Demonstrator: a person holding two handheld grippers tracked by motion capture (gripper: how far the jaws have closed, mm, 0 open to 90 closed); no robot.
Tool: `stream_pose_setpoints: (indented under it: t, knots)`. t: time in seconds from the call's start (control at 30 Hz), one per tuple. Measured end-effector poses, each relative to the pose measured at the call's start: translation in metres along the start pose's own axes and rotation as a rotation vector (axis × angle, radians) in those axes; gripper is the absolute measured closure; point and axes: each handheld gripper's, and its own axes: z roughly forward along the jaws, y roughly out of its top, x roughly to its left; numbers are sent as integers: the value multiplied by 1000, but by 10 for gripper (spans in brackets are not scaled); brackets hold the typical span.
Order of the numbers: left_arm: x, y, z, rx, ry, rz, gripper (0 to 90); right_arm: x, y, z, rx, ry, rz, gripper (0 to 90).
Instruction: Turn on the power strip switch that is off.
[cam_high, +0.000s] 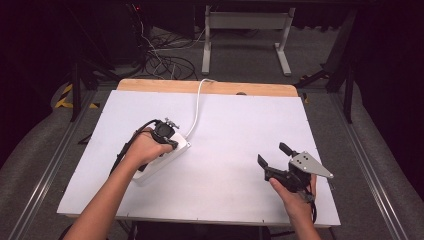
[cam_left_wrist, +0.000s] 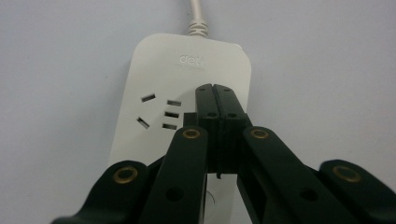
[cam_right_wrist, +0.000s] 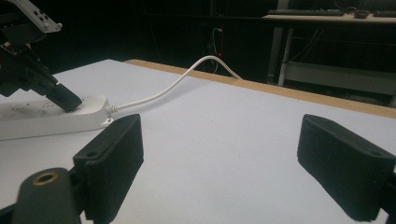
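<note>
A: How far along does the work look?

B: Early, by my reading. Nearest, at the right of the table (cam_high: 235, 200), the right gripper (cam_high: 272, 154) sits in the person's hand with its jaws standing wide and nothing between them. It is well apart from the power strip (cam_left_wrist: 159, 70) and has no part in the work so far.

A: And the left one?

B: The left gripper (cam_left_wrist: 215, 93) is farther in, at the left-middle of the table. Its jaws are pressed flat together, and their tips rest down on the top face of the strip, just right of a socket group (cam_left_wrist: 159, 112). It grips nothing; it seems to be pinning or pressing the strip.

A: Anything plugged in?

B: Not in the sockets that show. No plug lies on the table either, so whatever follows the press is all left to do.

A: How does the strip look?

B: It is a white, flat, round-cornered bar lying diagonally, partly under the left hand (cam_high: 145, 150). A faint logo is moulded near its far end. From there its white cable (cam_high: 197, 105) runs away in a slack curve and goes over the far wooden edge (cam_high: 260, 89).
</note>
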Motion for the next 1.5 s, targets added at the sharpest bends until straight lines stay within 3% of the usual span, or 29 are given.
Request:
stream_pose_setpoints:
  t: [0.9, 1.2, 1.27, 1.37, 1.5]
  knots:
    - [-1, 1, 0, 11, 4, -29, 900, -2, -1, 0, 1, -8, 13, 154]
    - [-7, -1, 0, -11, 47, 18, 900, -2, -1, 0, 3, -8, 17, 156]
    - [-7, -1, -1, 7, 61, 29, 900, -2, -1, 0, 5, -12, 19, 156]
    - [-5, -2, -1, -7, 39, 23, 900, -2, -1, -1, 2, -13, 20, 156]
    - [-4, -3, 0, -34, 50, 26, 900, -2, -1, -1, 2, -12, 19, 156]
